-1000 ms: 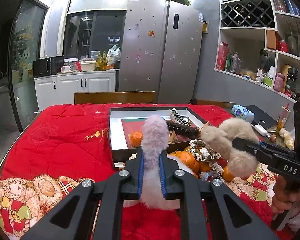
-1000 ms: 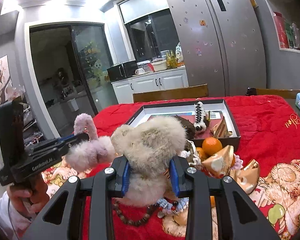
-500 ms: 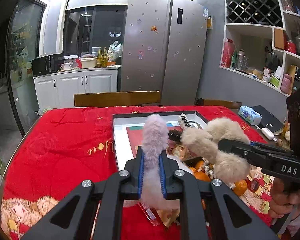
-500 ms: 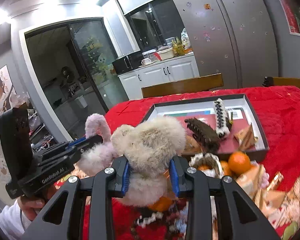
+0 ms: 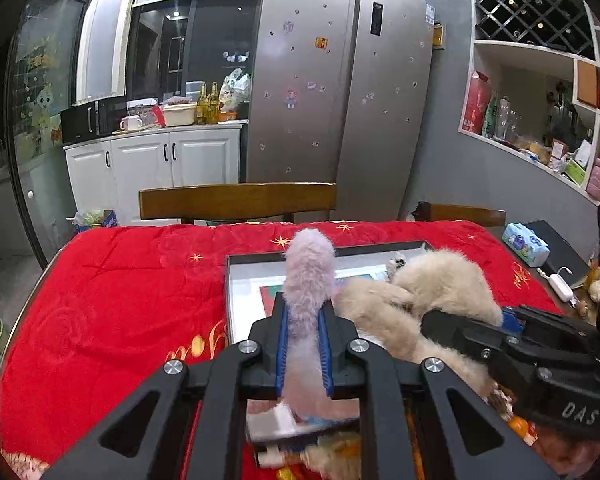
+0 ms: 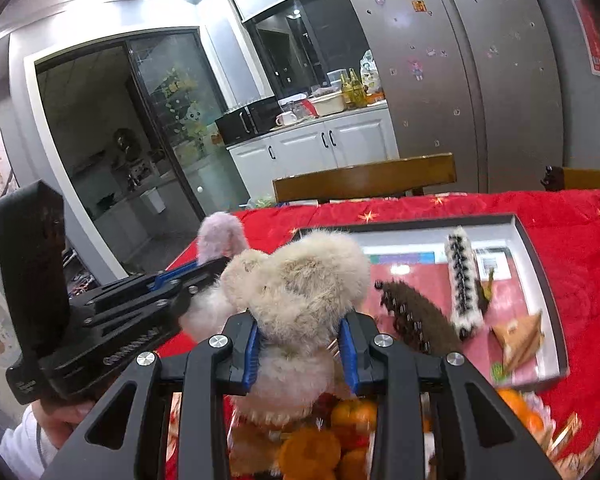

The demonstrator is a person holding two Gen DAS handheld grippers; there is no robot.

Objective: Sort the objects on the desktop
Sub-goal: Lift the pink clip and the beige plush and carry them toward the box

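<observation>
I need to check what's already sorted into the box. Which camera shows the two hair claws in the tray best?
The right wrist view. There the brown hair claw and the black-and-white hair claw lie unobstructed in the tray. In the left wrist view the held beige fluffy piece and pink fluffy piece cover them almost entirely.

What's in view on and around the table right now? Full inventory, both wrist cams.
pink fluffy piece: 1, pale pink, clamped in the left gripper above the table
beige fluffy piece: 1, beige, clamped in the right gripper
tray: 1, dark rim, white inside, on the red cloth
hair claws: 2, one white-and-black, one brown, lying in the tray
oranges: several, orange, below the right gripper
red cloth: 1, covers the table
chair: 1, wooden, at the far edge
tissue pack: 1, pale blue, at the table's right edge
left gripper: jaws shut on the pink piece
right gripper: jaws shut on the beige piece
</observation>
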